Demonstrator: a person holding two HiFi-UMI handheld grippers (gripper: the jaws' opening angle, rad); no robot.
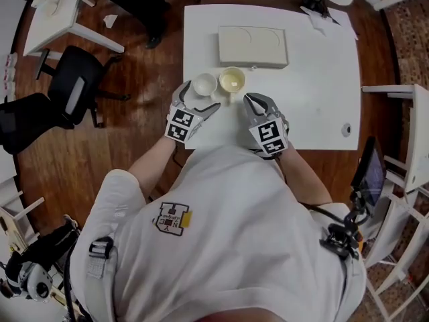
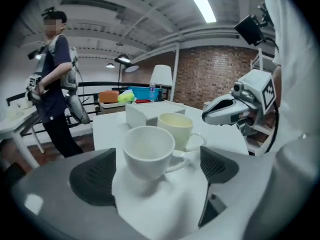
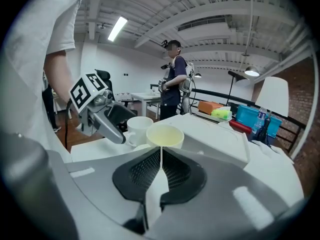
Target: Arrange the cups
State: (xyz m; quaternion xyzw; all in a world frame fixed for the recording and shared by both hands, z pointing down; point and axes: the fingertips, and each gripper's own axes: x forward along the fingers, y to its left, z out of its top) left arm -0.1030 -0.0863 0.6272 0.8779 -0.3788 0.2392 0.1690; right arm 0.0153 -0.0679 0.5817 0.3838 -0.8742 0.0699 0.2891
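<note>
At the counter's (image 1: 315, 79) near edge, the left gripper (image 1: 199, 100) stands wide open around the white cup (image 1: 204, 84), its pads clear of the cup on both sides. The right gripper (image 1: 249, 99) is closed and empty, its tips just short of the cream cup (image 1: 232, 80). The two cups stand upright, side by side and touching, toward the counter's left edge. Just beyond them lies a flat cream box (image 1: 253, 47). The counter's right half lies mostly bare.
</note>
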